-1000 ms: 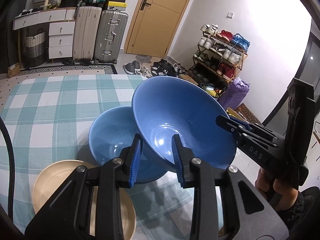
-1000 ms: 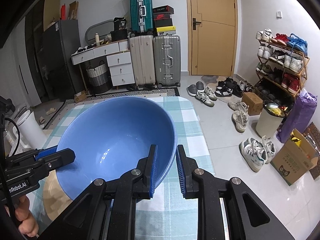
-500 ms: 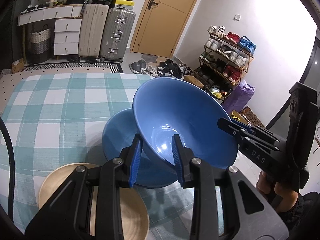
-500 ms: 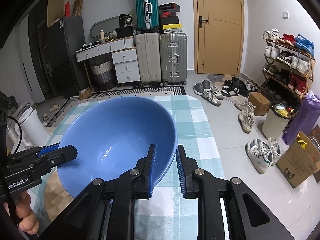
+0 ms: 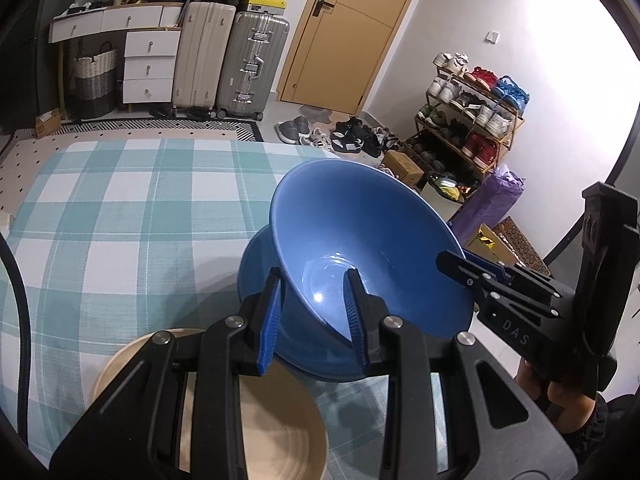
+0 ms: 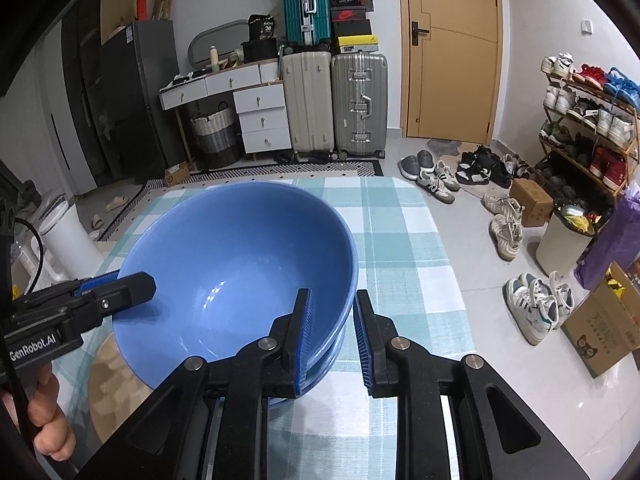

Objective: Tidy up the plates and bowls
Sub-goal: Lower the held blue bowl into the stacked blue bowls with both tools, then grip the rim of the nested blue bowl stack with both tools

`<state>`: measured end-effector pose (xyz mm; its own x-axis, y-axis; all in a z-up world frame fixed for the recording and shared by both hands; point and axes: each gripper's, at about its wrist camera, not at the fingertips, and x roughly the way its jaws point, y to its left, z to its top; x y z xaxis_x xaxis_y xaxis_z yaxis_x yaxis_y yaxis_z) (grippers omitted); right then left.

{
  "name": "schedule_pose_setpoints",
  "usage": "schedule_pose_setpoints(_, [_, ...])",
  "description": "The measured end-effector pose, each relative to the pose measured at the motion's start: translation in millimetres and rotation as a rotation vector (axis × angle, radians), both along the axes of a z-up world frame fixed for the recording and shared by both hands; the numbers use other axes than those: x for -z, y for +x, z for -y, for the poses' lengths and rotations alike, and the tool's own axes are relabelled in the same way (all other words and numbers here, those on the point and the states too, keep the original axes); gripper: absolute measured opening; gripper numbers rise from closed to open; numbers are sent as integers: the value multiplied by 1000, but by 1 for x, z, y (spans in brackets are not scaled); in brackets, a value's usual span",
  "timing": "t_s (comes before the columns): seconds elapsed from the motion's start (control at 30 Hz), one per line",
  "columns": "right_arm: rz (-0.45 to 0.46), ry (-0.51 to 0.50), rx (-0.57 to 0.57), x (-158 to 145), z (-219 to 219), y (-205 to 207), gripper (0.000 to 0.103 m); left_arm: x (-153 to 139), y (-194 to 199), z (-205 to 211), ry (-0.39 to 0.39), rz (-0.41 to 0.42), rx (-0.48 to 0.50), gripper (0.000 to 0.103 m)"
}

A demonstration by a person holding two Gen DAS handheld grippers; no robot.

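Note:
A large blue bowl (image 5: 360, 240) (image 6: 240, 264) hangs tilted over a second blue bowl (image 5: 256, 264) (image 6: 334, 354) on the table and hides most of it. Whether the two touch I cannot tell. My left gripper (image 5: 314, 320) is shut on the upper bowl's near rim, one pad inside and one outside; in the right wrist view it (image 6: 148, 280) sits at the bowl's left rim. My right gripper (image 6: 332, 340) is shut on the opposite rim and shows in the left wrist view (image 5: 452, 260). A beige plate (image 5: 280, 440) (image 6: 108, 380) lies beside the bowls, under my left gripper.
The table wears a green and white check cloth (image 5: 120, 208) (image 6: 400, 240). Its right edge runs close to the bowls, with floor, loose shoes (image 6: 532, 304) and a cardboard box (image 6: 600, 320) beyond. Suitcases (image 6: 332, 100), drawers and a shoe rack (image 5: 468, 120) stand far behind.
Both grippers carried the upper bowl down and across over the lower bowl. The lower bowl's inside showed to the left before; now only its rim shows.

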<state>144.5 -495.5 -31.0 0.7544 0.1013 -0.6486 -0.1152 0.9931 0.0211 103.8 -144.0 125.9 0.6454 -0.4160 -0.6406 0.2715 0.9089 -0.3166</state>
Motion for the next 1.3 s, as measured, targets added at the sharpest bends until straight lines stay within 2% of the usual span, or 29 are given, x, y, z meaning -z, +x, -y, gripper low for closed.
schedule_pose_setpoints(0.53, [-29, -16, 1, 23, -3, 13, 21, 35, 26, -1, 49, -25, -18, 27])
schedule_pose_setpoints(1.07, [-34, -96, 9, 43, -8, 18, 22, 66, 43, 16, 180, 0, -25, 27])
schedule_pose_setpoints(1.3, [-39, -107, 6, 48, -11, 16, 22, 69, 43, 19, 194, 4, -18, 27])
